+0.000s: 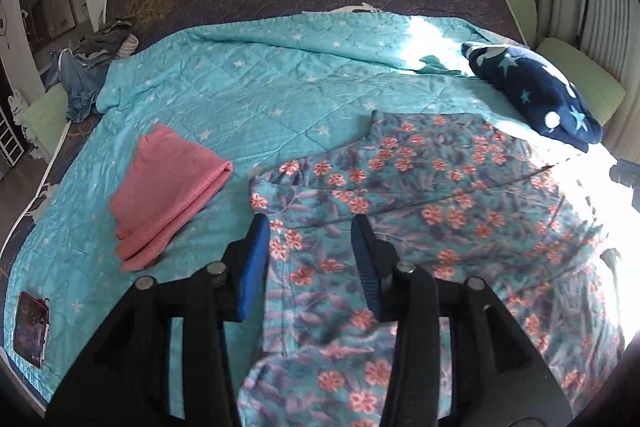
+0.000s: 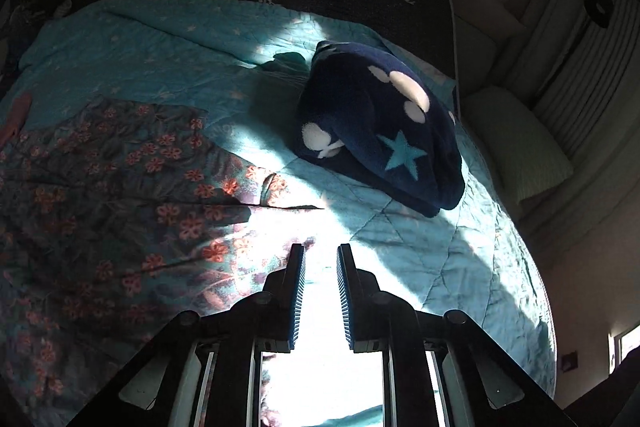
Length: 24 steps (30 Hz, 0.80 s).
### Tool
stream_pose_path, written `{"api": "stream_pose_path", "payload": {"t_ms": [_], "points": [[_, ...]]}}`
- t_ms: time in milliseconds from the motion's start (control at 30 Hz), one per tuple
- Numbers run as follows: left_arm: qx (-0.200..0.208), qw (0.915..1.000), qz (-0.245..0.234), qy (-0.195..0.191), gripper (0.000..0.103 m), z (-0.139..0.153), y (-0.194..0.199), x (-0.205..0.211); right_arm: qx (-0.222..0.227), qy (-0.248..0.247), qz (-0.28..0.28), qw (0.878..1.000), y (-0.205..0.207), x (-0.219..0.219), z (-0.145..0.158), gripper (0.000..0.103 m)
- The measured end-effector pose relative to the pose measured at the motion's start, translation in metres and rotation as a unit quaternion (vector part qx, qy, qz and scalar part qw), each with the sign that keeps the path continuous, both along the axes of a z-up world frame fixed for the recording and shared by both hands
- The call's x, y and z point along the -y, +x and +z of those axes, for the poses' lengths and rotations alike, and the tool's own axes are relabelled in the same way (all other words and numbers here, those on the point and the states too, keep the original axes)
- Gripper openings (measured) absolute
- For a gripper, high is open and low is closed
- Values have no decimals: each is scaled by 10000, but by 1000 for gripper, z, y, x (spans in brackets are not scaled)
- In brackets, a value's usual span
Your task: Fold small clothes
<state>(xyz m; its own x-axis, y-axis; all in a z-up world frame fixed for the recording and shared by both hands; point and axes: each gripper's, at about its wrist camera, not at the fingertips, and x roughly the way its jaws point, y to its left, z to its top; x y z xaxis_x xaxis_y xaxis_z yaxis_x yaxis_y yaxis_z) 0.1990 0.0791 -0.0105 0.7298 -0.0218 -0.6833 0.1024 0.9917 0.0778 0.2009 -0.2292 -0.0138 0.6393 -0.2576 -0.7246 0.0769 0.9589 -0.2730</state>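
Floral garment (image 1: 420, 195) fills the left view; folded pink cloth (image 1: 168, 191) shows only there.

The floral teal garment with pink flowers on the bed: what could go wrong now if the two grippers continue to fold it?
1. Strong sunlight whitens the floral teal garment's right edge, so the right gripper may miss the hem.
2. Both grippers are open and hold nothing; the left gripper could pinch the teal star-printed quilt together with the garment.
3. The folded pink cloth lies close by, on the garment's left; a wide fold might disturb it.
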Motion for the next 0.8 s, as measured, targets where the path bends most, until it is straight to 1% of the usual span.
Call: {"api": "stream_pose_path", "payload": {"t_ms": [133,200,333,467,600,800], "points": [[92,9996,-266,14,52,11,-31,14,129,316,459,9984,-35,-39,19,20],[120,9993,-344,-6,55,15,-46,16,111,416,635,9971,-51,-56,22,21],[170,9989,-432,-91,57,20,-74,18,47,604,867,9944,-82,-75,22,22],[156,9987,-464,-156,58,18,-101,14,49,645,899,9938,-112,-81,21,22],[116,9982,-517,-282,58,14,-129,8,-23,809,831,9932,-138,-81,16,23],[5,9977,-552,-403,60,1,-172,2,-197,994,736,9921,-176,-78,0,25]]}}
